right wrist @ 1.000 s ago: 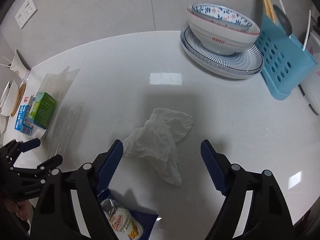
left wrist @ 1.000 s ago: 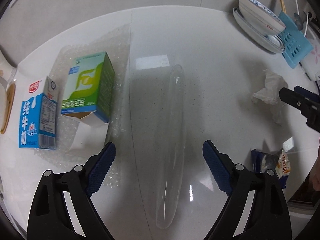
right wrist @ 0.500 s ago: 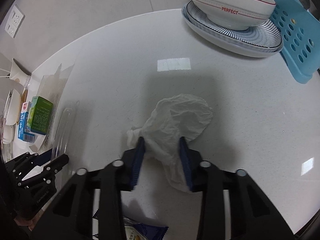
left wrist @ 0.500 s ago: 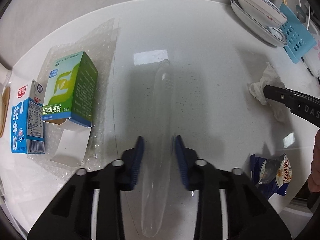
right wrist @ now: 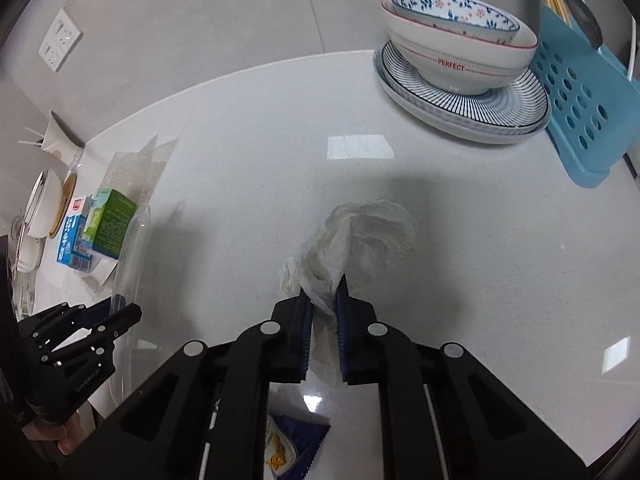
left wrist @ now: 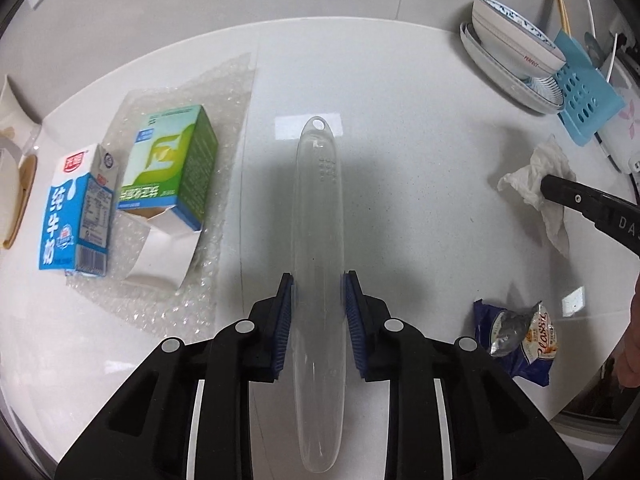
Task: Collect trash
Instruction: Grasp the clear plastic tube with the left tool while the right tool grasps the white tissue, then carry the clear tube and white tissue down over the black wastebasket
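Note:
A long clear plastic case [left wrist: 320, 200] runs straight away from my left gripper [left wrist: 318, 280], whose blue pads press on its sides, so the gripper is shut on the case. A crumpled white tissue [right wrist: 368, 232] lies on the white table, and my right gripper [right wrist: 324, 292] is shut on its near end. In the left wrist view the same tissue [left wrist: 528, 176] shows at the right with the right gripper's black tip on it. A blue snack wrapper [left wrist: 520, 340] lies near the table's front edge, below the right gripper.
A blue milk carton [left wrist: 72, 216] and an opened green box [left wrist: 172, 160] rest on bubble wrap [left wrist: 224, 92] at the left. Stacked bowls [right wrist: 460, 52] on striped plates and a blue rack [right wrist: 580, 100] stand at the back right. A person's hand holds each gripper.
Both grippers went from wide open to shut: the left closed on the clear case, the right on the tissue, which has bunched up between its pads.

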`<state>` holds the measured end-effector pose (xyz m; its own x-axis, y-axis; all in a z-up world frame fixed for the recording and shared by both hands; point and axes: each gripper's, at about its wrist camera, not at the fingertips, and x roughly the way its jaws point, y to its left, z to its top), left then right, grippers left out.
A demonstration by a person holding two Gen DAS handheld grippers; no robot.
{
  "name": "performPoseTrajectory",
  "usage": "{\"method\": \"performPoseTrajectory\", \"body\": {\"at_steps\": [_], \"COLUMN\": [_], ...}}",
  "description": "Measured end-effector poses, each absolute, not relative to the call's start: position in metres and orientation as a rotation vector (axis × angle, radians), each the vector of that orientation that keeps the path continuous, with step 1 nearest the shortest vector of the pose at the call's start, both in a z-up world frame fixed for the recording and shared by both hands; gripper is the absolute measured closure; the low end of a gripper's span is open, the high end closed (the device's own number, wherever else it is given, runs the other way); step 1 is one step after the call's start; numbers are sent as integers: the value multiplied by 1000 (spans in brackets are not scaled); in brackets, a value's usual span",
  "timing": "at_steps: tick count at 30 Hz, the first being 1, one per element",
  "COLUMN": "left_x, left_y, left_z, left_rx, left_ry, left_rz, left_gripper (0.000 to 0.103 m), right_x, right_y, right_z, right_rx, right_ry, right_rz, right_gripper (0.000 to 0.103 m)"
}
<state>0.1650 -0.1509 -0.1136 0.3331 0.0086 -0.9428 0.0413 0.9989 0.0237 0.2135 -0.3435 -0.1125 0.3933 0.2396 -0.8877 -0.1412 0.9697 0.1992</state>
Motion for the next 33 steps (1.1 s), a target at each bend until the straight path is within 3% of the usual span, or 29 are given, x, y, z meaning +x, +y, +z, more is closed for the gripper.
{"method": "performPoseTrajectory", "body": {"at_steps": [17,33], "left_x": [108,59], "left_y": [-140,-139], "left_z": [-69,-25], "left_rx": [-32,28], "left_ry": [1159,1099], "left_rz": [109,-22], "left_gripper": [78,78], "right_x": [162,88], "right_y": [-338,-338], "right_z": [-66,-19], "right_rx": [-13,69], "right_ry": [1035,951], "right_rz": [370,281], "right_gripper": [93,93]}}
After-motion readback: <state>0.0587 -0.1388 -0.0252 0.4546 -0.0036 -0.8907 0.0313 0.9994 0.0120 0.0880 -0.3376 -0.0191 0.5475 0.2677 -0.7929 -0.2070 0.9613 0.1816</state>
